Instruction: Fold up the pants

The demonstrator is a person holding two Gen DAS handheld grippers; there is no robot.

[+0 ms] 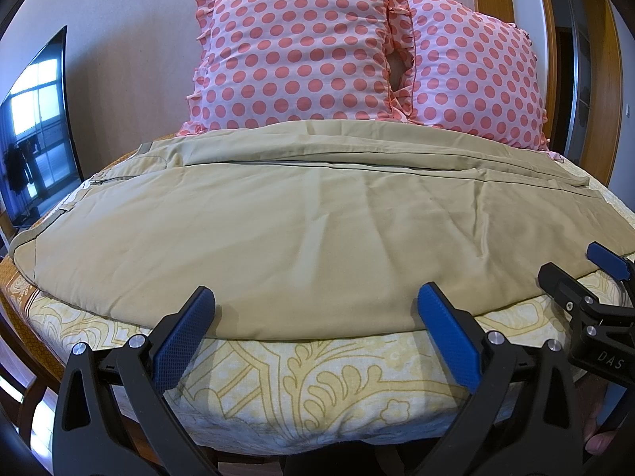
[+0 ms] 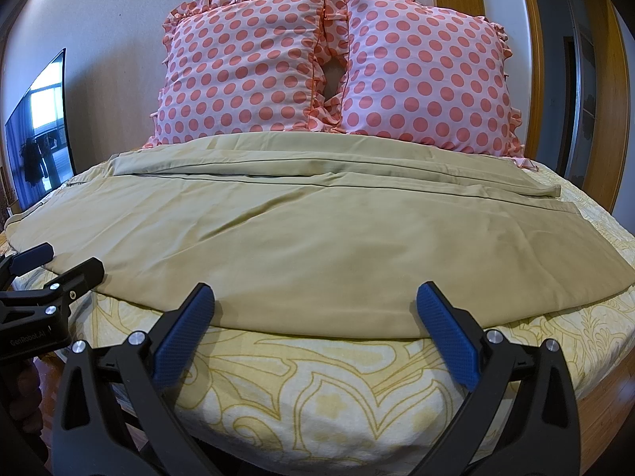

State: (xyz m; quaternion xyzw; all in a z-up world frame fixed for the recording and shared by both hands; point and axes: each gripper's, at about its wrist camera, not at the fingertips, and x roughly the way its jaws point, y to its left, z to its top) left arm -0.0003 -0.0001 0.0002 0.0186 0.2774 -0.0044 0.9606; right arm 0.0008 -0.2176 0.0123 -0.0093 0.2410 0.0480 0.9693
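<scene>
Beige pants [image 1: 309, 222] lie spread sideways across the bed, waistband at the left, leg hems at the right; they also fill the middle of the right wrist view [image 2: 317, 230]. My left gripper [image 1: 315, 303] is open and empty, its blue fingertips just over the pants' near edge. My right gripper [image 2: 315, 303] is open and empty at the same near edge, further right. The right gripper shows at the right edge of the left wrist view [image 1: 575, 273]. The left gripper shows at the left edge of the right wrist view [image 2: 59, 263].
Two pink polka-dot pillows [image 1: 301, 51] [image 2: 424, 75] stand against the wall behind the pants. The bed has a yellow patterned sheet [image 1: 317, 373]. A dark TV screen [image 1: 35, 127] stands at the left. A wooden door frame [image 2: 532, 39] is at the right.
</scene>
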